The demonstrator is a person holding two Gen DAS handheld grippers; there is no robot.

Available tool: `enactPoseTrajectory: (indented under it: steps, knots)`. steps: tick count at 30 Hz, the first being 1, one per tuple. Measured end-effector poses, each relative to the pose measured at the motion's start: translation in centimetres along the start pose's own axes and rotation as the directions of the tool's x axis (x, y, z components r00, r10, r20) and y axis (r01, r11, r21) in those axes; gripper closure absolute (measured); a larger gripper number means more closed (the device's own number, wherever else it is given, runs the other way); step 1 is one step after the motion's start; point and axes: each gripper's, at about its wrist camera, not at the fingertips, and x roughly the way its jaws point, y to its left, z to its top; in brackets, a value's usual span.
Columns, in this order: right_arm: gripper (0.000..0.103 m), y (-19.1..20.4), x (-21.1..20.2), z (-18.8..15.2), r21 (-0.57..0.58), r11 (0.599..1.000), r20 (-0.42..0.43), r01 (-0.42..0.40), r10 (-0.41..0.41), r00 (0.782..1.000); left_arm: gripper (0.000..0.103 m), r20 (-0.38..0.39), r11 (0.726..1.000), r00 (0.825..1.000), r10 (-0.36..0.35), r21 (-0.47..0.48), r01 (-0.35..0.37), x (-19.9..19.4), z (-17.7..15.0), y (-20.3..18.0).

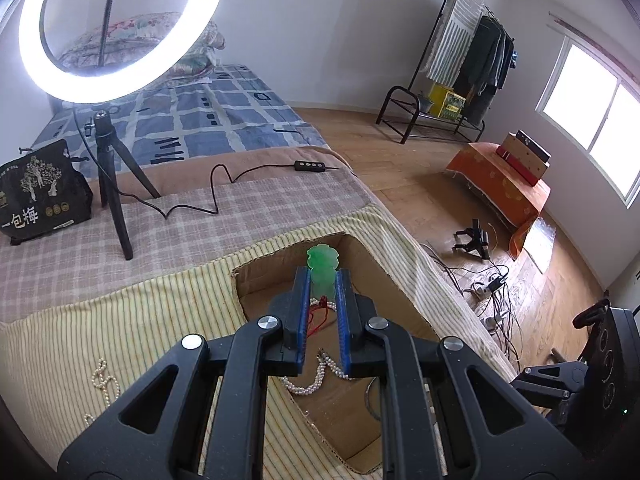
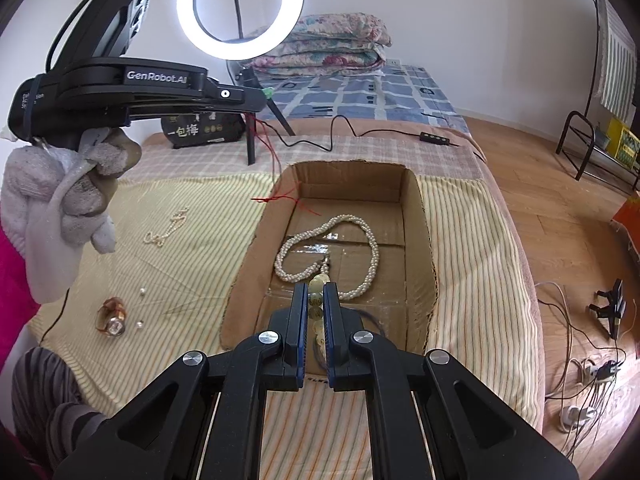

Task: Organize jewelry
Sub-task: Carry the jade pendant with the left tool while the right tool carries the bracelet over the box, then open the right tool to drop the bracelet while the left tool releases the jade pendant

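The left gripper (image 1: 323,276) clamps a green jade pendant (image 1: 322,270) above the cardboard box (image 1: 352,252) holding a pearl necklace (image 1: 308,385).

Matt black plastic left gripper (image 1: 323,276) pinches a translucent, glossy green carved stone pendant (image 1: 322,266) on thin red cord (image 2: 280,198). Rough brown corrugated cardboard box (image 2: 416,200) holds a lustrous twisted white pearl necklace (image 2: 372,240). Soft yellow striped woven cloth (image 2: 192,256) surrounds it, matt and lightly creased.

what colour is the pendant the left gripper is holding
Translucent green, on a red cord; the pendant shows best in the left wrist view.
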Motion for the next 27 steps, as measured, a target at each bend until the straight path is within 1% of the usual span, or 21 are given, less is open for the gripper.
enactPoseTrajectory:
  steps: [5, 9, 19, 20, 21, 22, 23, 24, 26, 27]
  knots:
    - [0.097, -0.7, 1.5, -0.1, 0.006, 1.000, -0.025, -0.001, 0.001, 1.000, 0.092, -0.029, 1.000, 1.000, 0.007, 0.000, -0.007, 2.8, -0.1, -0.3]
    - [0.097, -1.1, 2.5, -0.3, 0.009, 1.000, -0.043, -0.002, 0.002, 0.999, 0.092, -0.055, 1.000, 0.998, 0.011, -0.002, -0.011, 4.3, -0.4, -0.4]
    - [0.097, -1.5, 3.3, -0.7, 0.028, 1.000, -0.059, 0.001, 0.001, 0.998, 0.092, -0.082, 1.000, 0.997, 0.006, -0.001, -0.007, 5.1, -0.8, -0.5]
    - [0.095, -1.5, 3.3, -0.7, 0.030, 1.000, -0.060, 0.003, -0.002, 0.998, 0.086, -0.086, 1.000, 0.996, 0.008, -0.004, -0.008, 5.1, -0.8, -0.5]
    - [0.087, -1.5, 3.2, -0.7, 0.032, 0.999, -0.060, 0.010, -0.008, 0.998, 0.075, -0.089, 1.000, 0.996, 0.008, -0.009, -0.009, 5.1, -0.8, -0.4]
    - [0.081, -1.5, 3.1, -0.7, 0.032, 0.999, -0.057, 0.018, -0.016, 0.998, 0.070, -0.085, 1.000, 0.996, 0.007, -0.011, -0.008, 5.1, -0.7, -0.4]
    - [0.066, -1.5, 3.0, -0.7, 0.031, 0.999, -0.051, 0.024, -0.022, 0.998, 0.066, -0.079, 1.000, 0.997, 0.010, -0.012, -0.011, 4.9, -0.7, -0.3]
    - [0.053, -1.4, 2.8, -0.6, 0.029, 0.999, -0.043, 0.031, -0.029, 0.999, 0.066, -0.077, 1.000, 0.997, 0.013, -0.011, -0.014, 4.8, -0.7, -0.3]
    - [0.044, -1.1, 2.2, -0.6, 0.022, 0.998, -0.020, 0.052, -0.052, 0.998, 0.066, -0.078, 1.000, 0.997, 0.017, -0.011, -0.018, 4.6, -0.7, -0.2]
    - [0.043, -1.1, 2.1, -0.5, 0.020, 0.998, -0.014, 0.059, -0.058, 0.998, 0.066, -0.077, 1.000, 0.997, 0.018, -0.013, -0.019, 4.5, -0.7, -0.1]
